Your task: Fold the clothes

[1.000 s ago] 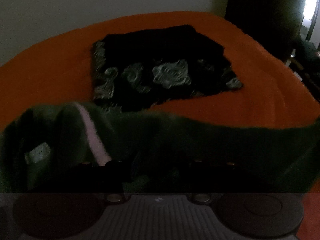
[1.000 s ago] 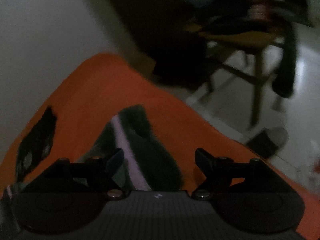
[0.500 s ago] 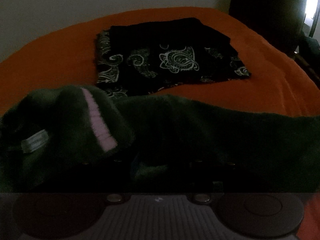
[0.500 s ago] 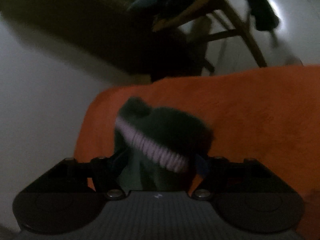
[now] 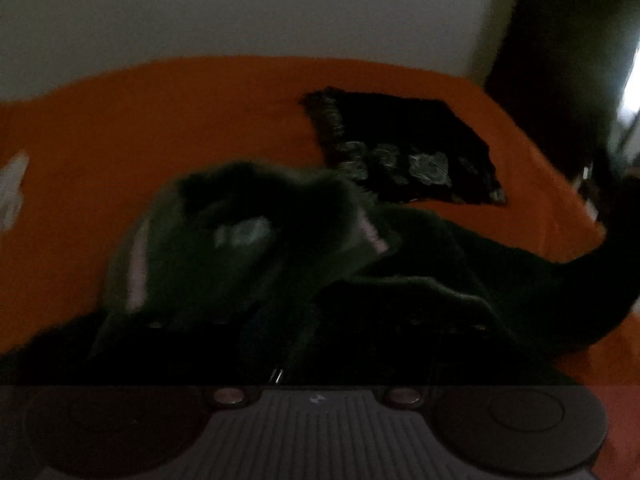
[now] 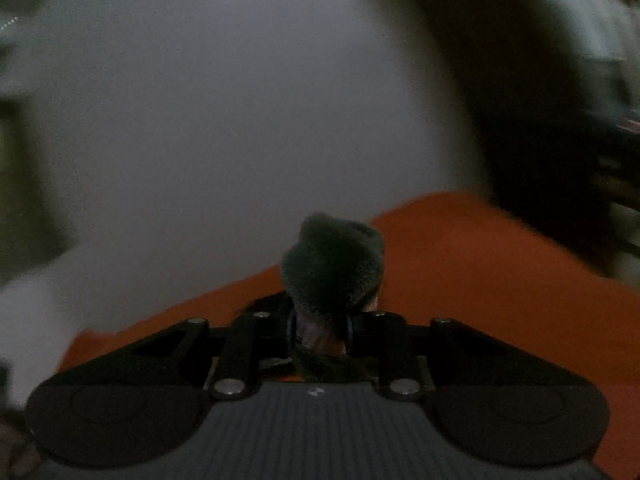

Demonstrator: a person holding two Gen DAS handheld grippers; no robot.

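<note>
Dark green fleece garment [image 5: 304, 264] lies bunched across the orange bedspread [image 5: 160, 120] right in front of our left gripper [image 5: 316, 328]; its fingers are buried in shadow and cloth, so we cannot tell their state. Our right gripper [image 6: 320, 330] is raised and level, jaws pinching a tuft of that fleece [image 6: 332, 264]. Folded black paisley piece [image 5: 404, 148] sits near the far right edge. Bare orange spreads left.

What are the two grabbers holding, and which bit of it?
The right gripper is shut on a bunched fold of the dark green garment, near its pale striped edge. The left gripper's fingers are hidden under that garment, so its hold cannot be told.
</note>
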